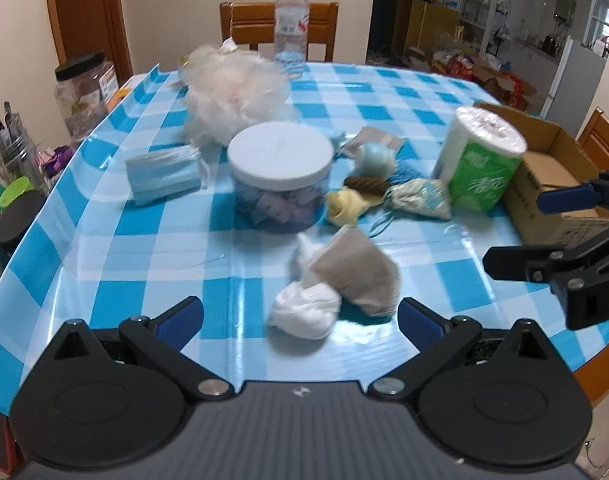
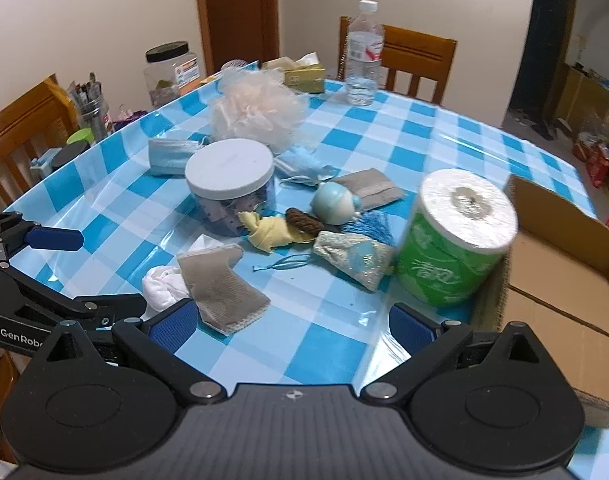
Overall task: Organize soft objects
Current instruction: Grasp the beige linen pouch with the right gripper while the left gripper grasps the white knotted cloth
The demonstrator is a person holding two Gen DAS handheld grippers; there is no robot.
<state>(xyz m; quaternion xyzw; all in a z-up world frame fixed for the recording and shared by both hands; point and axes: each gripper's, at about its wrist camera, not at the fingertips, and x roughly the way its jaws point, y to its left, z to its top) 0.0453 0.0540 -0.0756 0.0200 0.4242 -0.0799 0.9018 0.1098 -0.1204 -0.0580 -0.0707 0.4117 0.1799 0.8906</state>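
Soft objects lie on the blue checked table (image 1: 104, 240): a grey sock (image 1: 358, 276) (image 2: 220, 284) on a white cloth wad (image 1: 304, 314) (image 2: 160, 286), a yellow cloth (image 1: 344, 206) (image 2: 270, 234), a patterned pouch (image 1: 422, 198) (image 2: 354, 258), a pale blue plush (image 1: 374, 158) (image 2: 336, 202), a peach bath pouf (image 1: 234, 94) (image 2: 260, 110), face masks (image 1: 162, 174) (image 2: 170, 156). My left gripper (image 1: 300, 318) is open, just before the white wad. My right gripper (image 2: 290, 326) is open, right of the sock; it also shows in the left wrist view (image 1: 516, 232).
An open cardboard box (image 1: 552, 184) (image 2: 564, 276) sits at the table's right edge, a wrapped toilet roll (image 1: 482, 158) (image 2: 458, 236) against it. A lidded plastic jar (image 1: 278, 178) (image 2: 230, 184) stands mid-table, a water bottle (image 1: 290, 20) (image 2: 362, 52) at the back. Chairs surround the table.
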